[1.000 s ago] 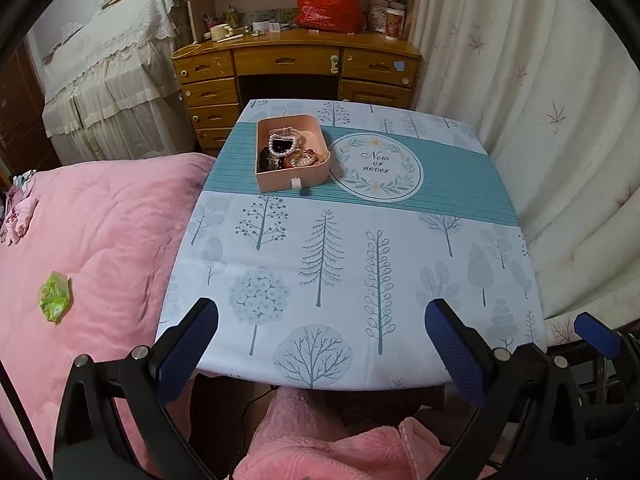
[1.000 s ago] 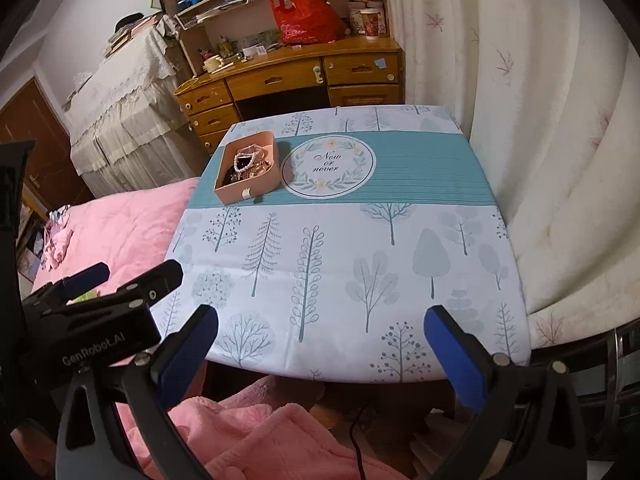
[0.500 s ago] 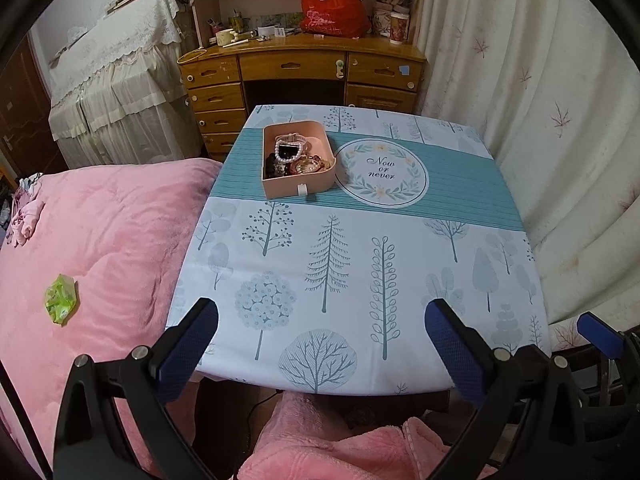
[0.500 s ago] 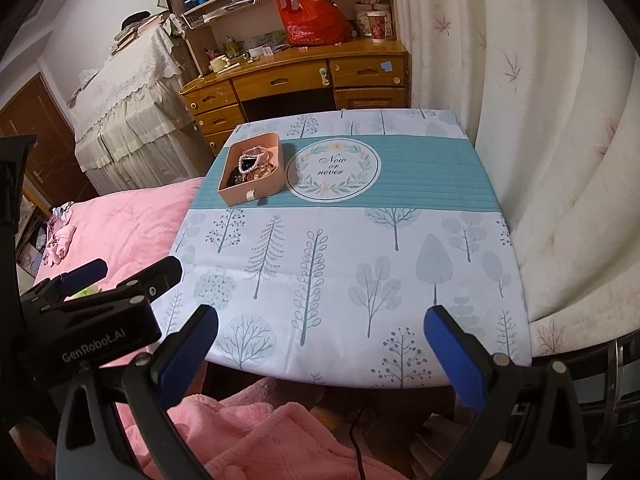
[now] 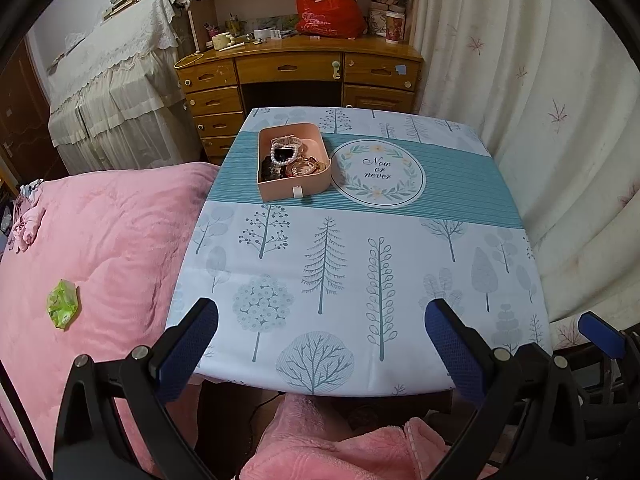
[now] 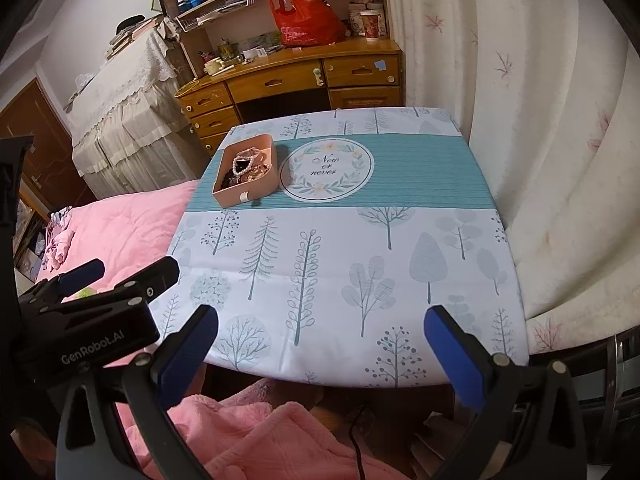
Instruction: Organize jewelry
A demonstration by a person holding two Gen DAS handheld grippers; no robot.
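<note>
A pink open box [image 5: 294, 186] full of tangled jewelry, with a pearl bracelet [image 5: 283, 154] on top, sits on the far left of the table; it also shows in the right wrist view [image 6: 246, 192]. My left gripper [image 5: 322, 334] is open and empty, held before the table's near edge. My right gripper [image 6: 320, 336] is open and empty, also at the near edge. The left gripper's body [image 6: 92, 312] shows at the left of the right wrist view.
The table carries a tree-print cloth [image 5: 360, 264] with a round "Now or never" motif [image 5: 378, 174] beside the box. A pink bed [image 5: 100, 248] lies left, a curtain [image 5: 560, 120] right, a wooden desk [image 5: 296, 72] behind.
Both grippers have tilted up and drawn slightly nearer the table, so the box sits lower in each view. Both stay open and empty.
</note>
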